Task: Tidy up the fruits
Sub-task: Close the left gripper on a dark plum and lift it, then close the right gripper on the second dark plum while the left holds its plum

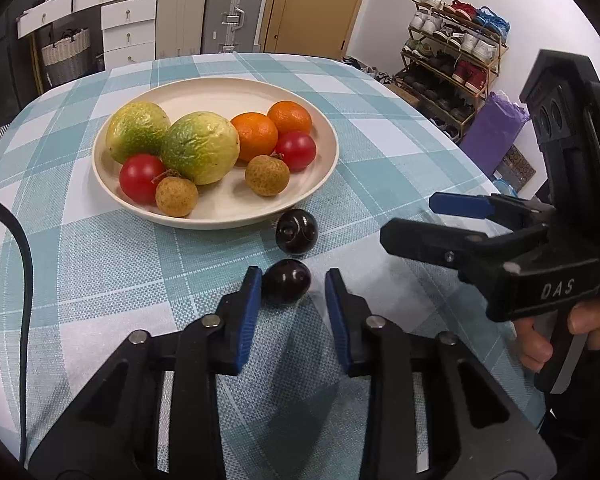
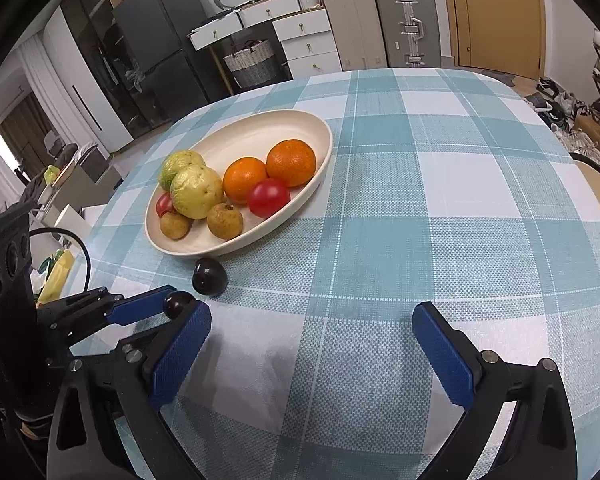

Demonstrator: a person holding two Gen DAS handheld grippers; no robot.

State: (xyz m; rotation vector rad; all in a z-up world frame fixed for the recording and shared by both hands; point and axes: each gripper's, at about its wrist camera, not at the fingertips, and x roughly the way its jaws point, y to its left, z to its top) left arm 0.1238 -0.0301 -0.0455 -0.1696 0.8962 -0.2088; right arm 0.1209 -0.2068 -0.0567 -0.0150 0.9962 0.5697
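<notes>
A cream plate (image 1: 324, 168) (image 2: 320, 168) on the checked tablecloth holds two green-yellow guavas (image 1: 198, 146), two oranges (image 1: 256, 136), two red tomatoes (image 1: 142, 178) and two brown longans (image 1: 267, 175). Two dark plums lie on the cloth in front of it. My left gripper (image 1: 292, 286) is open around the nearer plum (image 1: 286, 281) (image 2: 177, 303); its left pad touches it. The farther plum (image 1: 297, 231) (image 2: 209, 277) lies by the plate rim. My right gripper (image 2: 312, 332) is open and empty over the cloth; it also shows in the left wrist view (image 1: 410, 220).
The table edge curves at the right with a shoe rack (image 1: 452, 64) and a purple bag (image 1: 492, 128) beyond. Drawers, suitcases (image 2: 404, 20) and a door stand behind the table. A black cable (image 1: 24, 264) hangs at the left.
</notes>
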